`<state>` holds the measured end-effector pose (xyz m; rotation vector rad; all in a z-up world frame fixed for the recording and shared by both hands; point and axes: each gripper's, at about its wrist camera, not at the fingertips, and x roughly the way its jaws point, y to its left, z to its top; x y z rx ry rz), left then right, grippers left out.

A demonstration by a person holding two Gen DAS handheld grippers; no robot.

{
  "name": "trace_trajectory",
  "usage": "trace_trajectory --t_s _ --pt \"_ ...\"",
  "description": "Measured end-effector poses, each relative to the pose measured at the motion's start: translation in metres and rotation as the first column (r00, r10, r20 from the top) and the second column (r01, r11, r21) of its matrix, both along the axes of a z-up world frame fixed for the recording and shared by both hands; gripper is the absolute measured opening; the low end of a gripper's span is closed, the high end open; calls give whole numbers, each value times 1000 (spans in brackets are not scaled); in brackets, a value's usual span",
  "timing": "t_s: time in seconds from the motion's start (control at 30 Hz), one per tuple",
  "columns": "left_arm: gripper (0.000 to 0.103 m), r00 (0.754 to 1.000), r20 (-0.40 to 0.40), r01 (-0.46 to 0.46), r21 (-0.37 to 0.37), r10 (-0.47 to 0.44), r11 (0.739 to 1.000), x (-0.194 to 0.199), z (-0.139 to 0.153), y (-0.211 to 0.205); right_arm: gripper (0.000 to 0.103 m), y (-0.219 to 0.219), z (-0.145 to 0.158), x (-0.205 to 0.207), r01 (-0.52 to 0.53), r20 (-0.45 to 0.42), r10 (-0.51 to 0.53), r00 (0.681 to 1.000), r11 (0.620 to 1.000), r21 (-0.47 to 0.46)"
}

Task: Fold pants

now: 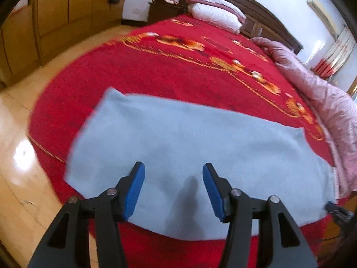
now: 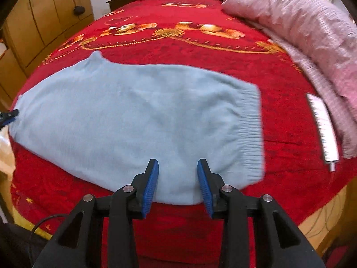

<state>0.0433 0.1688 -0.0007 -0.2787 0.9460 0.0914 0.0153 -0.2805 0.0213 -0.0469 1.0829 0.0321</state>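
Observation:
Light blue pants (image 1: 189, 154) lie folded flat across the near end of a red bedspread (image 1: 156, 71). In the right wrist view the pants (image 2: 133, 116) show a ribbed elastic waistband (image 2: 252, 129) at their right end. My left gripper (image 1: 173, 169) hovers open over the pants' near edge, with only cloth below its blue pads and its shadow on the fabric. My right gripper (image 2: 177, 164) is open too, above the near edge close to the waistband, nothing between its pads. The left gripper's tip (image 2: 9, 116) shows at the pants' far left end.
A pink quilt (image 2: 312, 33) is bunched along the right side of the red bedspread (image 2: 178, 49). A silver remote-like bar (image 2: 323, 129) lies beside it. White pillows (image 1: 214, 11) sit at the dark headboard. Wooden wardrobes (image 1: 55, 17) and shiny floor (image 1: 17, 156) lie left.

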Motion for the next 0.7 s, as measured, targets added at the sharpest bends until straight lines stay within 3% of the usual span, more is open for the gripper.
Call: trace_trajectory --t_s 0.2,0.4,0.53,0.63,0.7 --pt "57 999 -30 -34 3 34 999 4 -7 30 38 -8 -13 2 24 -31 -26 999 997 -67" --pt "61 999 -20 -30 56 31 998 5 -14 36 45 -19 -28 7 57 -35 -57 998 998 14" --pt "62 1000 -1 -3 130 3 991 5 -13 29 50 -17 -31 3 30 -10 -29 1000 999 16" --pt "62 999 42 -27 120 22 992 5 -10 36 50 -17 -30 3 24 -10 -24 1000 1000 15" --pt "62 999 19 -35 96 33 995 9 -15 43 50 -19 -27 4 43 -20 -42 999 998 36"
